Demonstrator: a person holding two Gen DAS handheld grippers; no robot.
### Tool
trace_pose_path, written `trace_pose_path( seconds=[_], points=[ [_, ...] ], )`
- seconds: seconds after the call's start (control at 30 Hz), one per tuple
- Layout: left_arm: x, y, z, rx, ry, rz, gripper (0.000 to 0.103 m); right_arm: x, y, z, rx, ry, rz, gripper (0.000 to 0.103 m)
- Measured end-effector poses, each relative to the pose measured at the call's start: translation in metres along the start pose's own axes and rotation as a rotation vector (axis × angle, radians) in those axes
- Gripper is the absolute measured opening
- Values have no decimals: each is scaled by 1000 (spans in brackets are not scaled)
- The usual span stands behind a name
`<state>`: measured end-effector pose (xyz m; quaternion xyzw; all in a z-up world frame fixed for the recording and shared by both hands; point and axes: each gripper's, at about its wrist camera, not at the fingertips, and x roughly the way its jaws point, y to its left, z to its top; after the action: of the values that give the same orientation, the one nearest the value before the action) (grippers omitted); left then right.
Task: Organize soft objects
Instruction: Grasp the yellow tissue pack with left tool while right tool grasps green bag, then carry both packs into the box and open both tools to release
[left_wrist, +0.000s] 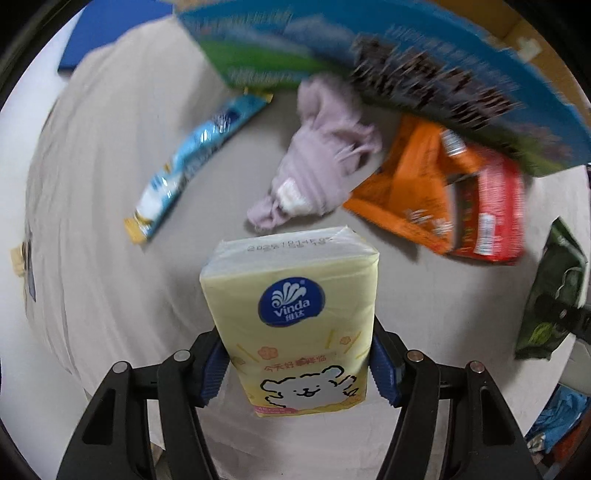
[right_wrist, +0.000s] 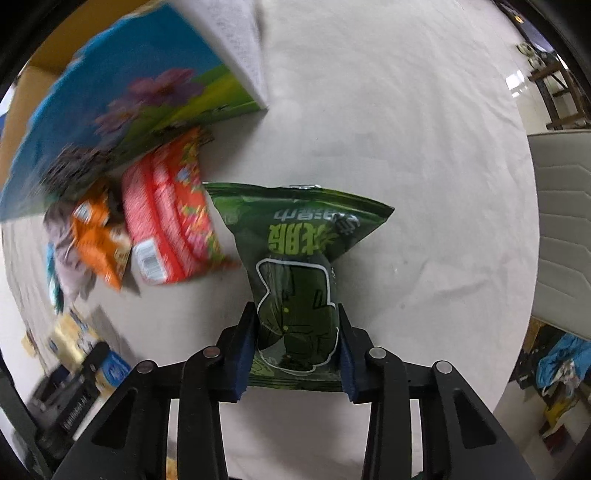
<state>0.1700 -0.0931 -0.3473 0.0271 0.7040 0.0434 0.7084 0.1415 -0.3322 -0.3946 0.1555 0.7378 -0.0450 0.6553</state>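
Note:
My left gripper (left_wrist: 295, 363) is shut on a yellow Vinda tissue pack (left_wrist: 291, 317) and holds it above the grey cloth. My right gripper (right_wrist: 297, 349) is shut on a green snack bag (right_wrist: 295, 266); the bag also shows at the right edge of the left wrist view (left_wrist: 550, 295). On the cloth lie a lilac knitted garment (left_wrist: 317, 166), a blue snack wrapper (left_wrist: 195, 162), an orange packet (left_wrist: 406, 184) and a red packet (left_wrist: 491, 214). The orange packet (right_wrist: 98, 243) and red packet (right_wrist: 170, 225) also show in the right wrist view.
A large blue and green printed carton (left_wrist: 369, 62) stands at the far side, above the packets; it also shows in the right wrist view (right_wrist: 122, 110). The grey cloth (right_wrist: 406, 184) covers the table. The left gripper with its yellow pack (right_wrist: 74, 350) sits at lower left.

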Motion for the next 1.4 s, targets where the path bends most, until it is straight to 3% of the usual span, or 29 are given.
trace_pose_path(
  seconds=[0.27, 0.47, 0.73, 0.83, 1.07, 1.2, 1.4],
  points=[
    [-89, -19, -11, 29, -144, -82, 63, -52, 21, -48, -144, -75, 47, 39],
    [-155, -15, -14, 73, -259, -147, 63, -120, 35, -72, -197, -181, 105, 39],
    [-212, -3, 24, 138, -343, -270, 63, -220, 68, -72, -237, -307, 146, 39],
    [-218, 3, 52, 163, -357, -279, 63, -243, 75, -50, -227, -340, 137, 39],
    [-199, 1, 135, 216, -311, -279, 63, -242, 99, 25, -189, -352, 107, 39],
    [-174, -6, 188, 234, -249, -293, 63, -225, 116, 82, -173, -343, 81, 39],
    [-114, -24, 258, 255, -86, -358, 63, -181, 139, 158, -204, -265, 53, 39]
  ],
)
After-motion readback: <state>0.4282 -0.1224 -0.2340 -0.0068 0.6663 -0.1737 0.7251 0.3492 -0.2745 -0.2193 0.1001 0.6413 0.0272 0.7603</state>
